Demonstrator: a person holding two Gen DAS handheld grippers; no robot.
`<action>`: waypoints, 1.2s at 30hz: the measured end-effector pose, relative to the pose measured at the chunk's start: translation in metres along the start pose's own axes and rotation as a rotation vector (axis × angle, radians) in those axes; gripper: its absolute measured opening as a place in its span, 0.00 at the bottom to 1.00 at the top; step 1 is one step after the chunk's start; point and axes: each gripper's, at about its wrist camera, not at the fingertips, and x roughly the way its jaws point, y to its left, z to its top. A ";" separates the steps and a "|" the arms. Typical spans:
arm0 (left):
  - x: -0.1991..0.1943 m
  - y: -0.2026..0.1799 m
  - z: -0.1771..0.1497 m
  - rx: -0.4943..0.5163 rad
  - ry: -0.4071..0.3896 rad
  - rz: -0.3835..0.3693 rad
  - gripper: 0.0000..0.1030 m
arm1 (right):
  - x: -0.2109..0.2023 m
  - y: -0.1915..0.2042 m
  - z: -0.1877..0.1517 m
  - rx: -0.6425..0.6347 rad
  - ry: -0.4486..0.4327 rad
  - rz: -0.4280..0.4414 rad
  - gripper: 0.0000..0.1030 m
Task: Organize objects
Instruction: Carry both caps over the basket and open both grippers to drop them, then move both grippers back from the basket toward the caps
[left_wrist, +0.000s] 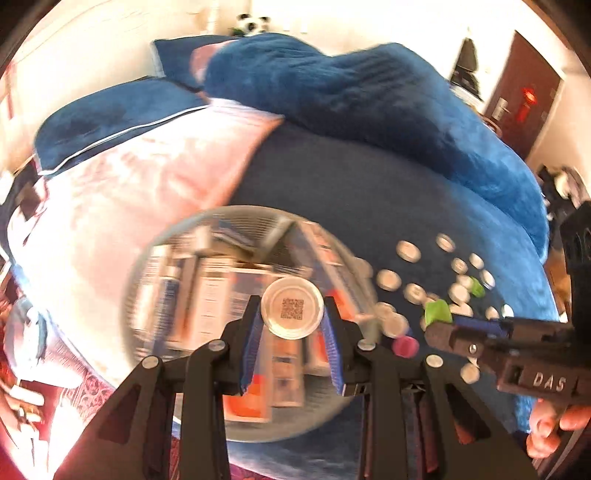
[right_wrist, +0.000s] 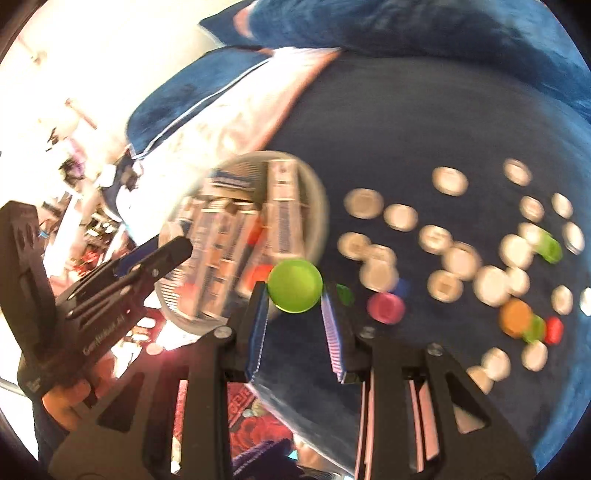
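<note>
Dark blue bedding covers the bed (left_wrist: 332, 192), with a pink pillow (left_wrist: 147, 177) and rumpled blue blanket (left_wrist: 369, 92) behind. Near the front sits a round clear bowl (left_wrist: 162, 280) filled with boxes. Scattered white caps (right_wrist: 450, 181) and coloured caps (right_wrist: 386, 307) lie beside it. Left gripper (left_wrist: 292, 314) clamps a white cap with a QR code (left_wrist: 292, 308) over the bowl; right gripper (right_wrist: 294, 293) pinches a green cap (right_wrist: 294, 285) just beside the bowl's rim.
</note>
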 end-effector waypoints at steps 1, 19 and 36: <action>0.001 0.009 0.002 -0.012 0.002 0.014 0.31 | 0.007 0.006 0.003 -0.011 0.004 0.008 0.29; 0.009 0.044 0.002 -0.048 0.019 0.175 0.94 | 0.027 0.024 0.013 -0.028 -0.020 -0.002 0.97; 0.011 0.016 -0.011 -0.019 0.051 0.152 0.94 | 0.006 -0.014 0.007 0.013 -0.050 -0.093 0.98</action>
